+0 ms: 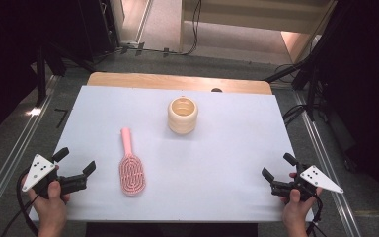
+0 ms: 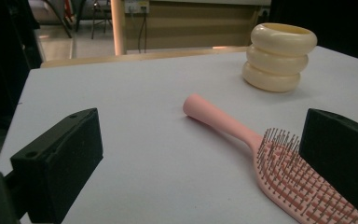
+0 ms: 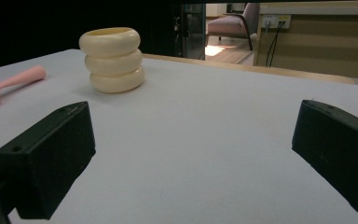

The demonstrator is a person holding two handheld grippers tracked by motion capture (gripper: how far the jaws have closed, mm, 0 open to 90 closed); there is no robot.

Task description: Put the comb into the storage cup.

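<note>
A pink hairbrush (image 1: pixel 131 167) lies bristles up on the white table (image 1: pixel 217 148), its handle pointing away from me. Behind it stands a cream ribbed cup (image 1: pixel 182 115), upright and hollow. My left gripper (image 1: pixel 75 162) rests open near the front left corner, a little left of the brush head. In the left gripper view the hairbrush (image 2: pixel 261 144) lies ahead to the right and the cup (image 2: pixel 278 57) stands farther off. My right gripper (image 1: pixel 279 166) is open near the front right corner, nothing between its jaws; its view shows the cup (image 3: pixel 113 59) far to the left.
The table's wooden far edge (image 1: pixel 177 81) borders a grey floor with metal rails on both sides. Dark stands and cables surround the table. A broad bare stretch of tabletop lies between the brush and the right gripper.
</note>
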